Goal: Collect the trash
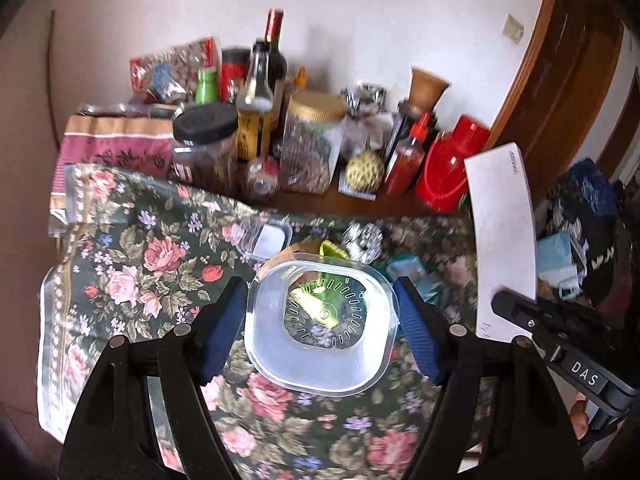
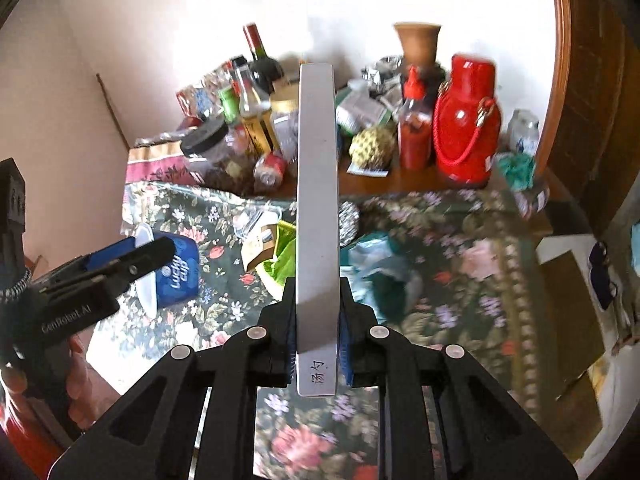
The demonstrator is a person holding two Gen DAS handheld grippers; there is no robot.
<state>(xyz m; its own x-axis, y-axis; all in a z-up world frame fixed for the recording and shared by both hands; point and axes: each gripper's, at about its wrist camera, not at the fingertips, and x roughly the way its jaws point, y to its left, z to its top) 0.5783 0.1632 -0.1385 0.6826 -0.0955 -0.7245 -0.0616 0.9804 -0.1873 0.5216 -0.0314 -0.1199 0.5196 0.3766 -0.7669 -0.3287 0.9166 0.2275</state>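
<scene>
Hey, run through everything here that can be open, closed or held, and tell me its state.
left gripper: shut on the plastic cup
right gripper: shut on the white box, held on edge
black-lid jar: closed
gold-lid jar: closed
sauce bottle: red cap on
wine bottle: foil cap on

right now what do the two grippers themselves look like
Both are matte black with angular open-frame linkages, round silver pivot pins and ribbed blue finger pads. The left gripper shows white "CenRobot.AI" lettering on its body; the right gripper carries a "DAS" label. Bare fingers grip each handle. No sleeves or cables visible.
</scene>
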